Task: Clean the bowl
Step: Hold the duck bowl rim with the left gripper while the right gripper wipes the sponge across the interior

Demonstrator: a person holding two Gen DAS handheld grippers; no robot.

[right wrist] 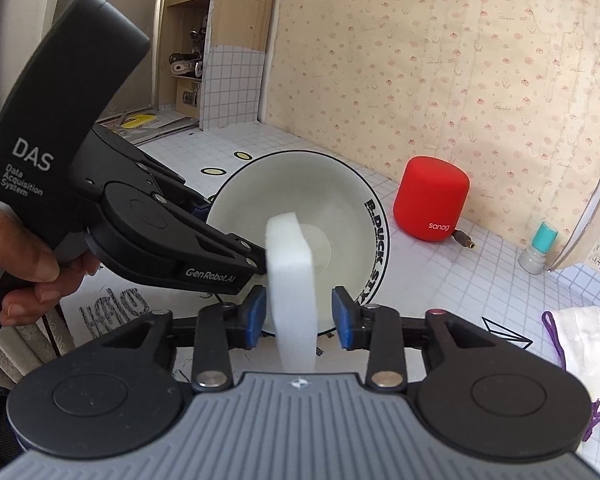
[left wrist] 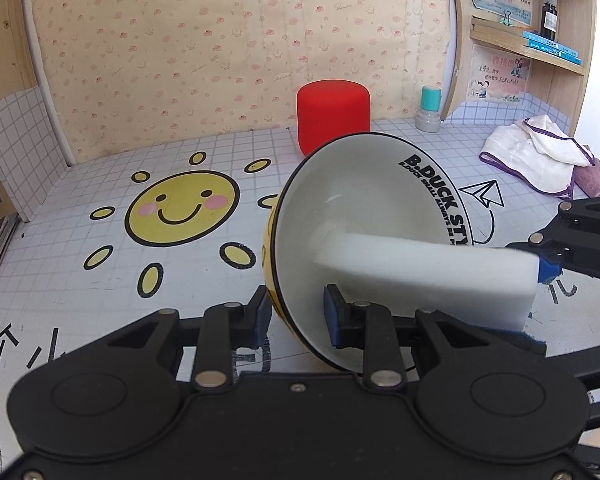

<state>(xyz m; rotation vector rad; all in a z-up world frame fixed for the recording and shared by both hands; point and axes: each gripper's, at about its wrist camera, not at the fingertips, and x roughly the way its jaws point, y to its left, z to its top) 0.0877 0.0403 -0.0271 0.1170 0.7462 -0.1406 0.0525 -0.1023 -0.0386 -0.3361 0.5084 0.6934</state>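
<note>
Our left tool [left wrist: 296,316] is clamped on the rim of the bowl [left wrist: 364,200], tipping it over the bench [left wrist: 100,280]. Right tool [right wrist: 299,318] sits loose around the sponge [right wrist: 290,276], pads not quite squeezing, its far end inside the bowl.

Sponge [right wrist: 290,280] in tilted bowl [left wrist: 364,200]; speaker [left wrist: 333,114] behind, cloth [left wrist: 540,156] right.

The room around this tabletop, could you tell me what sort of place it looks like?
Probably a child's bedroom or study corner at home: cartoon-print wallpaper, a wooden shelf holding books, and a smiling sun sticker on the tabletop.
</note>
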